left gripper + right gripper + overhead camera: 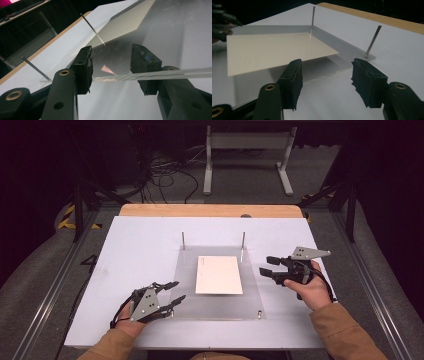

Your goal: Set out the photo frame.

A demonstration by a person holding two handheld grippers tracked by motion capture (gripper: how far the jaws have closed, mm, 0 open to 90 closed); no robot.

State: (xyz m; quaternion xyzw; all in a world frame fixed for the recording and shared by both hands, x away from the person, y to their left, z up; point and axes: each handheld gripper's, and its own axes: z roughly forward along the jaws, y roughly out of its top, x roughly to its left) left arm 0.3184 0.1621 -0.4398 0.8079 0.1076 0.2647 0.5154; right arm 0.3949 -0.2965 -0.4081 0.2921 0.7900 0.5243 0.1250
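Clear plate (pixel 210 305) flat on table (pixel 135 250), white card (pixel 219 274) lying on its middle, two pins (pixel 183 240) upright at the far corners. Left hand-held gripper (pixel 172 300) at plate's near-left corner, jaws straddling the plate edge (pixel 150 74), whether pads press on it unclear. Right hand-held gripper (pixel 266 266) just right of plate, level, jaws apart, empty.

We wear tan sleeves (pixel 345 332). Our left gripper (pixel 172 291) and right gripper (pixel 266 265) are black with chunky pads, brass-ringed screw holes, grey three-cornered plates (pixel 144 302) on top and trailing black cables (pixel 327 287).
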